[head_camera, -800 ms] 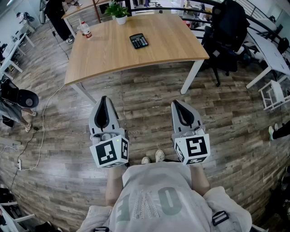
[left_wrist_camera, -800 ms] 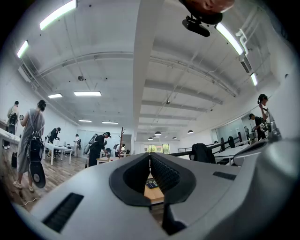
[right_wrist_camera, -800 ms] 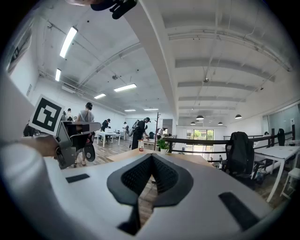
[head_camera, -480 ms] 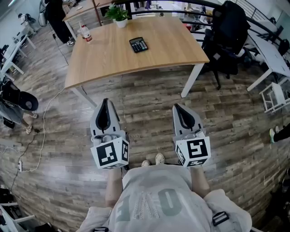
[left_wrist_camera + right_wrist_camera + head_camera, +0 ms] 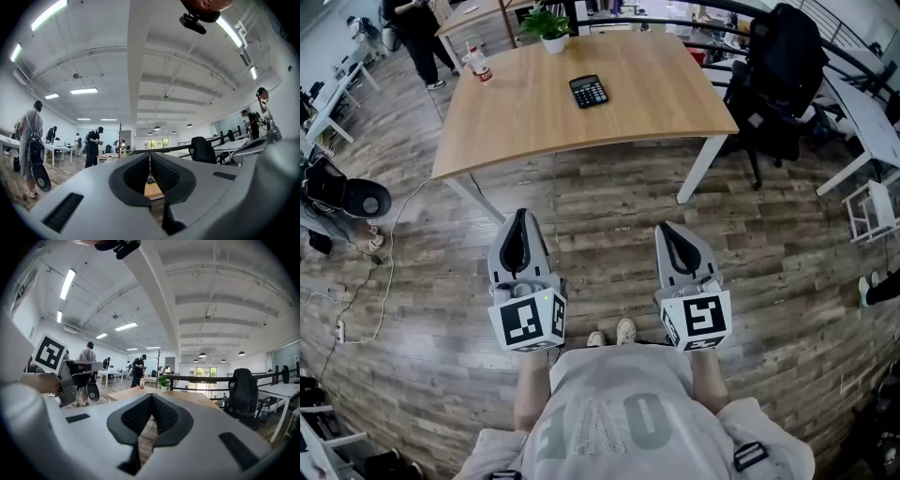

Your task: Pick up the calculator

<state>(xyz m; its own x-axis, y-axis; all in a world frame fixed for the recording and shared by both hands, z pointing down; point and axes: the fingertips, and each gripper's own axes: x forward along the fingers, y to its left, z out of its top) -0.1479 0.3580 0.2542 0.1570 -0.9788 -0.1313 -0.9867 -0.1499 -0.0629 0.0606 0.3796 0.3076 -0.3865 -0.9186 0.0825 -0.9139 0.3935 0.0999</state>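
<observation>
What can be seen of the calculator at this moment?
The calculator is a small, dark, rectangular slab, plastic by the look of it. It has a greyish display strip at its far end and rows of keys below, too small to read. It lies flat, face up and slightly turned, on the light wooden table, near the middle of the top and towards the far side. Only the table touches it.

A: Where's the calculator?
B: Upper middle, flat on the wooden table, between a potted plant and the near edge.
A: The grippers?
B: Left gripper and right gripper lower centre, over plank floor, well apart from it.
</observation>
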